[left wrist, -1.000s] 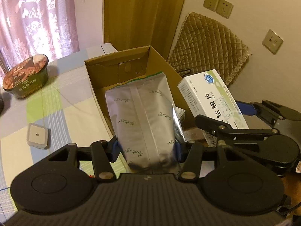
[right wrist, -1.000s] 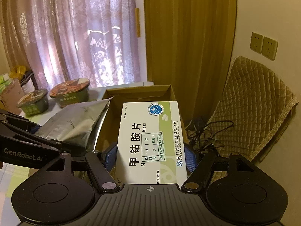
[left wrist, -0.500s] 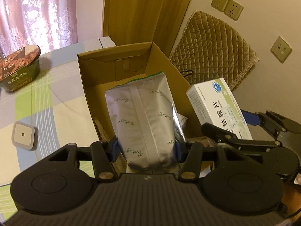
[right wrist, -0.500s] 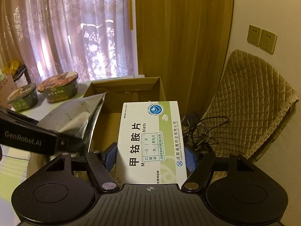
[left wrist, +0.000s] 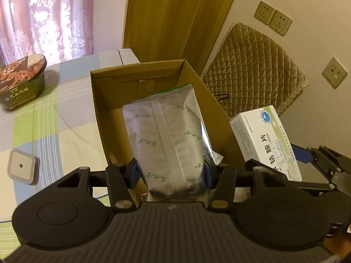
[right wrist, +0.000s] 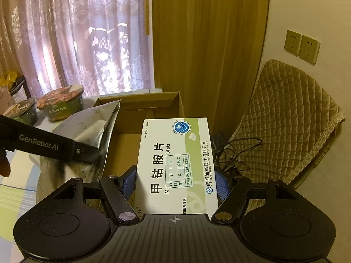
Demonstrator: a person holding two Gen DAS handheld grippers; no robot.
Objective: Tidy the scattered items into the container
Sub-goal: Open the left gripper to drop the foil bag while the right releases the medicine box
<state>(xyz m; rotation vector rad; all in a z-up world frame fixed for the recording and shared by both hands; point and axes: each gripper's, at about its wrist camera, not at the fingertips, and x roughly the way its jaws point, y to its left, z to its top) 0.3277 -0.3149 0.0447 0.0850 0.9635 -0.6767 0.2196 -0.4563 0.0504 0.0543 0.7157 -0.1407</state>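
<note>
Currently the silver foil pouch (left wrist: 169, 140) is clamped in the left gripper (left wrist: 171, 173) over the cardboard box (left wrist: 136, 72) at 12 o'clock, the white medicine carton (right wrist: 175, 164) pinched in the right gripper (right wrist: 175, 184) just beside the rim, presumably staged for dropping in.

Right gripper (right wrist: 175, 183) fingers clamp medicine box (right wrist: 175, 164) — above cardboard box (right wrist: 151, 109); foil pouch (right wrist: 87, 129) left.

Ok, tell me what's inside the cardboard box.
The cardboard box shows mostly bare floor at its far end. A small packet corner peeks out beside the silver pouch, which hides the near floor.
</note>
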